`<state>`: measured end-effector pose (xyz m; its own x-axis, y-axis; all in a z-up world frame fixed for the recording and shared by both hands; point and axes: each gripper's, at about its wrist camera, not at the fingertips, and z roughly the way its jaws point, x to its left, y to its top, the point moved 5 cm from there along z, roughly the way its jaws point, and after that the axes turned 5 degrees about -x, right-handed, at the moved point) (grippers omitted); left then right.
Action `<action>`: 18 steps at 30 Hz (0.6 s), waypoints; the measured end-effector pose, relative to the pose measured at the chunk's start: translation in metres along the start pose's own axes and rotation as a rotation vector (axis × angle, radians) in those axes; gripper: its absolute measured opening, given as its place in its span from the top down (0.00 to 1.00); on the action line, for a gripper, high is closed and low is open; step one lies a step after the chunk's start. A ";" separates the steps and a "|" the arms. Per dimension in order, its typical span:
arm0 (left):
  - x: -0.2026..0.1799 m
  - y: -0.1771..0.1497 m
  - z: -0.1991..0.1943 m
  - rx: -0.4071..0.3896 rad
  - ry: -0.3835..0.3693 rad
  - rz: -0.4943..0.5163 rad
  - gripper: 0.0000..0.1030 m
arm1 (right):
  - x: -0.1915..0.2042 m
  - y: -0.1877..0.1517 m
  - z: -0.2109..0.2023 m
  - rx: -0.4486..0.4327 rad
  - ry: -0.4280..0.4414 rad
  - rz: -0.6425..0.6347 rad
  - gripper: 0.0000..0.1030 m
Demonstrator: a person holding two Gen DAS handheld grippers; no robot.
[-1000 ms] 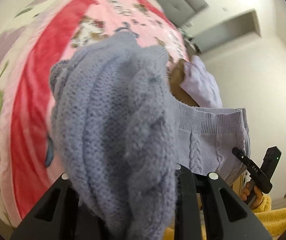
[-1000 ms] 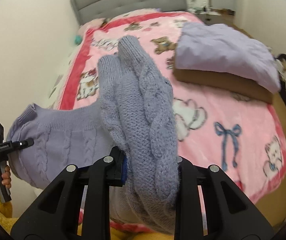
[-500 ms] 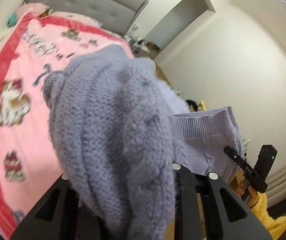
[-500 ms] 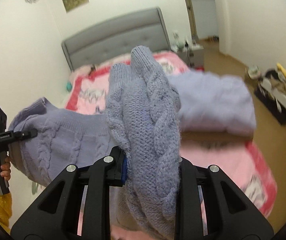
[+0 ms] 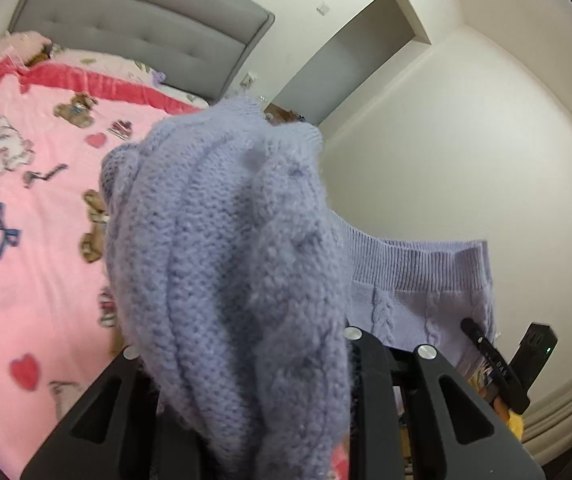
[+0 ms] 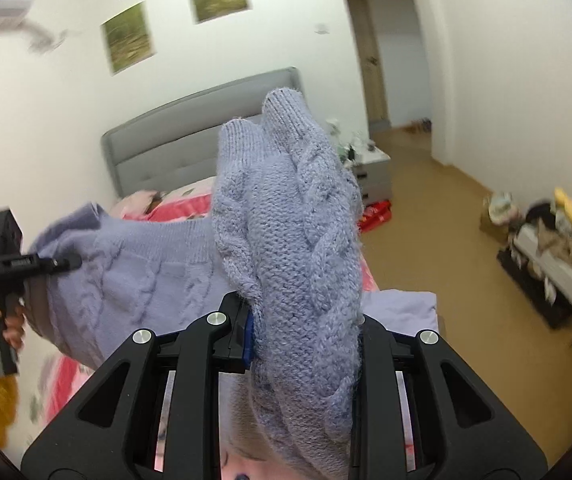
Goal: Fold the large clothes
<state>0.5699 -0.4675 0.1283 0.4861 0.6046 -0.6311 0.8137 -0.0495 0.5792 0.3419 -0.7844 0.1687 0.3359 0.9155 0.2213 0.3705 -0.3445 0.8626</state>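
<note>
Both wrist views, sweater held aloft. The left tool (image 5: 246, 360) is clenched on a bunched fold of the lavender cable-knit sweater (image 5: 226, 260), whose knit fills the gap between its fingers. The right tool (image 6: 306, 332) is likewise clenched on a thick wad of the same garment, which juts forward past its fingertips. Between the two grips the ribbed band (image 5: 414, 264) runs fairly taut, so the sweater hangs in the air above the bed (image 5: 38, 208) and not on it; its lower part is out of view. The bed carries a pink blanket with bears and bows, and a grey headboard (image 6: 190, 136) stands behind. A pale lavender folded cloth (image 6: 398, 308) lies just beyond the right tool.

Judged step: the garment is being lifted and spread by two points along one edge, before it is laid flat; no fold appears to be made yet.

The next move calls for lowering both tools together toward the blanket, keeping the band stretched so the body settles without wrinkles, and placing it apart from the folded cloth. Uneven lowering could let the heavy knit bunch or twist.
</note>
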 end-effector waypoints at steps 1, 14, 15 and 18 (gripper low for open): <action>-0.002 0.004 0.015 0.011 0.001 -0.006 0.76 | -0.013 0.002 0.011 0.000 -0.015 0.014 0.79; 0.075 -0.025 0.190 0.194 0.183 -0.072 0.75 | -0.140 -0.084 0.134 0.194 -0.217 0.164 0.78; 0.093 -0.035 0.199 0.220 0.212 -0.123 0.74 | -0.150 -0.098 0.143 0.223 -0.251 0.172 0.77; 0.125 -0.049 0.219 0.264 0.273 -0.152 0.70 | -0.172 -0.141 0.171 0.318 -0.292 0.218 0.76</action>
<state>0.6605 -0.5631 -0.0919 0.2807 0.8075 -0.5187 0.9407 -0.1243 0.3156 0.3797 -0.9288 -0.0689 0.6477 0.7337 0.2051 0.4955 -0.6102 0.6182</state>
